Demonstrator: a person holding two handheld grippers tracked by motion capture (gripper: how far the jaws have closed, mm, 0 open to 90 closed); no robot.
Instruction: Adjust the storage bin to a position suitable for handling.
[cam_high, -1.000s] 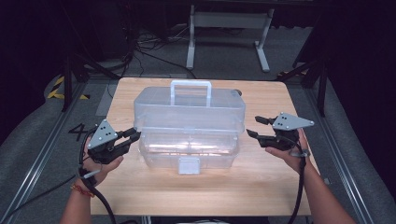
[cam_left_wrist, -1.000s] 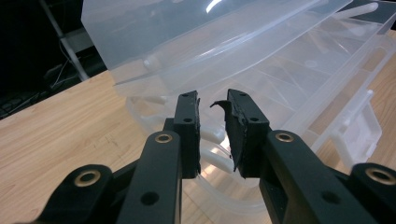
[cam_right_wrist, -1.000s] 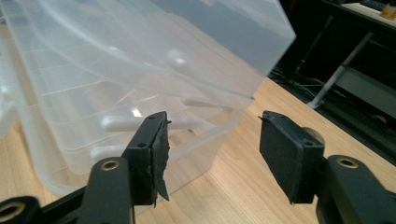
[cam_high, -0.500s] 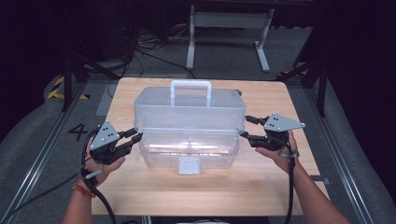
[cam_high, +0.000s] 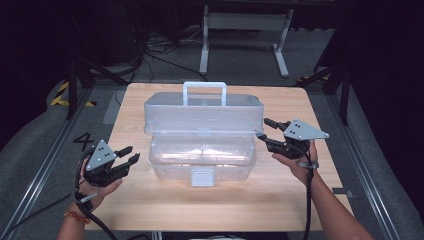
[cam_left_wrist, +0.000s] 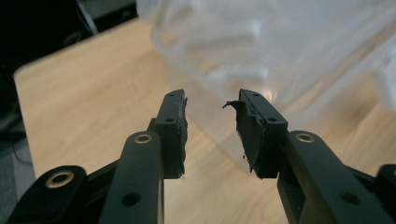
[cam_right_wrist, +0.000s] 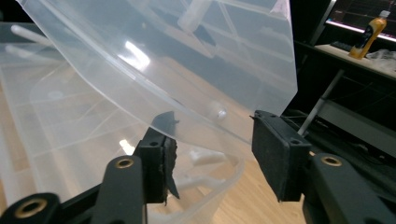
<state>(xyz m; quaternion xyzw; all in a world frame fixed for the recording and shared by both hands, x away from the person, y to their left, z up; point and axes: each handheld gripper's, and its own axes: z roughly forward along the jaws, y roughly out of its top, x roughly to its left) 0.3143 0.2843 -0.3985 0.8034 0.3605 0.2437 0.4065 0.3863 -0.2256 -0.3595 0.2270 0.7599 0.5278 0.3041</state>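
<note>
Clear plastic toolbox (cam_high: 202, 145) sits mid-table on the wooden table (cam_high: 150, 205), long side facing the person. Lid (cam_high: 202, 112) is lifted and tilted back, white carry handle (cam_high: 204, 92) standing on top, so the base tray (cam_high: 202, 157) shows open below it; a small latch tab (cam_high: 202, 176) hangs at the front centre of the base.

Right gripper (cam_high: 265, 135) is at the box's right end, jaws pointing left at the lid's corner. In the right gripper view the lid's edge (cam_right_wrist: 187, 112) runs between the two black pads (cam_right_wrist: 275, 154); the left pad sits just under the plastic, the right pad stands clear of it with a gap, so no clamp yet. Jaws have just been closing, at medium spread.

Left gripper (cam_high: 127, 155) is off the box's front-left corner, near but apart, held low over the table in the person's left hand (cam_high: 95, 187). Its jaws have just been opening, a narrow gap with nothing between them; the left gripper view shows worn pads (cam_left_wrist: 250, 133) aimed at the box's blurry clear wall (cam_left_wrist: 261, 56).

Beyond the table: dark floor, a metal stand (cam_high: 245, 35), cables.
</note>
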